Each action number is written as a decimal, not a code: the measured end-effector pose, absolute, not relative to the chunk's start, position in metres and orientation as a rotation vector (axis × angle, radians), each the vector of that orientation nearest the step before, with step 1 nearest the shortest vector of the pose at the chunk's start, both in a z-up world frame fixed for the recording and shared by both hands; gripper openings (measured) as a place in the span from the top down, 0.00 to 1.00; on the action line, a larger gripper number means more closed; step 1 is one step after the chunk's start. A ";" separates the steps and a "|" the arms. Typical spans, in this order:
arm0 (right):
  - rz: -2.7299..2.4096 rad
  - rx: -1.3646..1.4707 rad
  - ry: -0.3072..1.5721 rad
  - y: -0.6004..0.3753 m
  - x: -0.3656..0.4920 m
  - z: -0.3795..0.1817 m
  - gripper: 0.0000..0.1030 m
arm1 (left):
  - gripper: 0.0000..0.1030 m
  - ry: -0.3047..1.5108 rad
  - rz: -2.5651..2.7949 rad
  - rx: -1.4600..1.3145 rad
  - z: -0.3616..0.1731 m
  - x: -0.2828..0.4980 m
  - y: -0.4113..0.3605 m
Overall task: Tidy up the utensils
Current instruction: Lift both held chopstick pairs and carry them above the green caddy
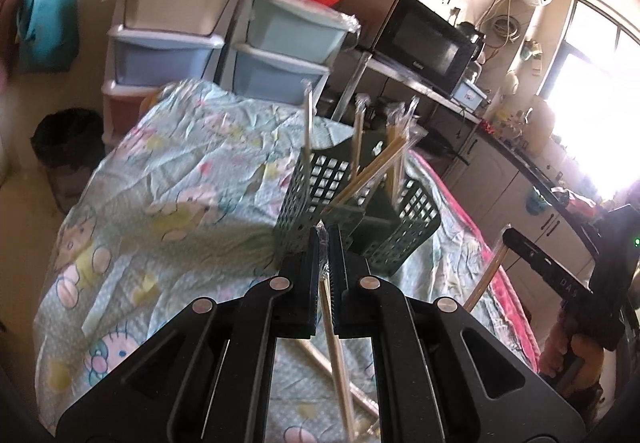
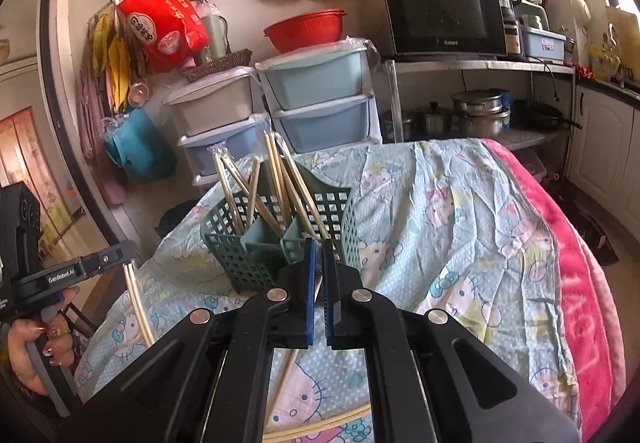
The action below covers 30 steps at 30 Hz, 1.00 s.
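Note:
A dark green mesh utensil basket (image 1: 308, 183) (image 2: 232, 247) stands on the cloth-covered table and holds several wrapped pairs of wooden chopsticks (image 1: 374, 163) (image 2: 276, 179). My left gripper (image 1: 324, 243) is shut on a wrapped chopstick pair (image 1: 336, 347), held just in front of the basket. My right gripper (image 2: 319, 255) is shut on another chopstick pair (image 2: 290, 363), right at the basket's near rim. Each gripper also shows in the other's view: the right one (image 1: 508, 239) and the left one (image 2: 128, 255), each with chopsticks hanging down.
The table wears a light blue cartoon-print cloth (image 1: 180, 183) (image 2: 460, 211) with a pink blanket edge (image 2: 580, 283). More loose chopsticks (image 2: 320, 423) lie near the front. Plastic drawer units (image 1: 168, 39), a microwave (image 2: 444, 17) and a pot shelf (image 2: 476, 111) stand behind.

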State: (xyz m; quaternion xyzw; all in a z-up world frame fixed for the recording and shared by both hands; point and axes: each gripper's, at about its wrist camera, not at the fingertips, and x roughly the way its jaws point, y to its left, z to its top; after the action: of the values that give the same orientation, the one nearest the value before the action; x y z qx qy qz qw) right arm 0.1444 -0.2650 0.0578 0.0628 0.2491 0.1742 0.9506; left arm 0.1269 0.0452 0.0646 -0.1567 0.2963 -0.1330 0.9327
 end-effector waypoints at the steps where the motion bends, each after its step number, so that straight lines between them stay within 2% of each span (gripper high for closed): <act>1: 0.355 0.123 0.500 -0.264 0.143 0.060 0.97 | 0.98 0.598 -0.279 -0.320 0.068 0.128 0.043; 30: 0.410 0.068 0.342 -0.247 0.132 0.121 0.97 | 0.98 0.453 -0.406 -0.225 0.139 0.142 -0.010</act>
State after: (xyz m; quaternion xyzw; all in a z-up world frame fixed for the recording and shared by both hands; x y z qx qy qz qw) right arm 0.1317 -0.2471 0.1208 0.0338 0.1687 0.2024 0.9641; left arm 0.1419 -0.0095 0.1386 -0.1106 0.2227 -0.1993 0.9479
